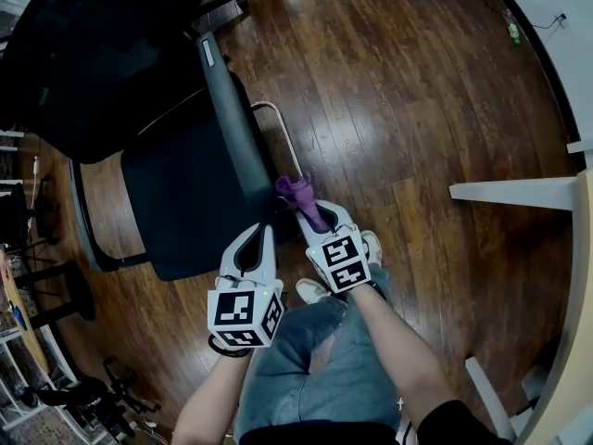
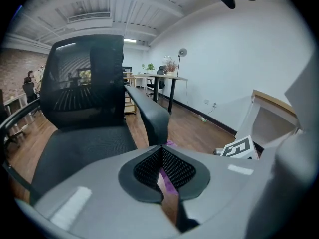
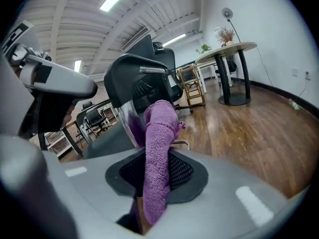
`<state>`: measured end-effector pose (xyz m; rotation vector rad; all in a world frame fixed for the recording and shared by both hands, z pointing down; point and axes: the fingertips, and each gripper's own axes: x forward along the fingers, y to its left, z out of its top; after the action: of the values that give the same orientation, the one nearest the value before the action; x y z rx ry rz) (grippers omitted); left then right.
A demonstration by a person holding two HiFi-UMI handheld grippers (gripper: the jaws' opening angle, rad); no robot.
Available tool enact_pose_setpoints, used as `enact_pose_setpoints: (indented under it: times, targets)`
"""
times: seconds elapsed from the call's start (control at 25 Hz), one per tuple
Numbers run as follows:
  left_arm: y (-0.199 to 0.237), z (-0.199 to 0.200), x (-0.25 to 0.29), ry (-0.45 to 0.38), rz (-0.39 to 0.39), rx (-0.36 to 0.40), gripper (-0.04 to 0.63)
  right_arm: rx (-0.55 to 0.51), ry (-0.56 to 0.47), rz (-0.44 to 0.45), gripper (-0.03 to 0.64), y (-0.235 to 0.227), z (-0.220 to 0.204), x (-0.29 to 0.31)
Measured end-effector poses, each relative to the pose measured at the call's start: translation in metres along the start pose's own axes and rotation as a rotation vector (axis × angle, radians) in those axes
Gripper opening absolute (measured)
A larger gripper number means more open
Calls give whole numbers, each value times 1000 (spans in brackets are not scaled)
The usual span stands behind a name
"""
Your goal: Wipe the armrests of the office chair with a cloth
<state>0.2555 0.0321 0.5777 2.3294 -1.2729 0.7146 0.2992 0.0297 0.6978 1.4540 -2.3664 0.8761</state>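
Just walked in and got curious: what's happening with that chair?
A person stands over a black office chair with a gripper in each hand. The right gripper is shut on a purple cloth, held at the near end of one armrest; whether it touches isn't clear. The left gripper is shut and empty, just beside it.

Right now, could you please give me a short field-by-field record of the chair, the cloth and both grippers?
chair: black office chair on a wood floor
nearest armrest: black, running away from the person
cloth: purple, standing up out of the jaws
right gripper: shut on the cloth, beside the armrest's near end
left gripper: jaws together, nothing held
cloth touching armrest: cannot tell
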Motion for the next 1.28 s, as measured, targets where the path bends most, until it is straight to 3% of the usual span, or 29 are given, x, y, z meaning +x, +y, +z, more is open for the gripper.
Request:
enact_pose_setpoints:
  times: [0.4, 0.88, 1.28]
  targets:
    - [9, 16, -1, 2, 12, 0, 5, 47, 4, 22, 75, 16, 11, -5]
    - [13, 57, -29, -43, -67, -5, 3, 161, -102, -68, 75, 44, 83, -49]
    - [21, 100, -42, -127, -120, -30, 4, 53, -110, -127, 75, 52, 134, -64]
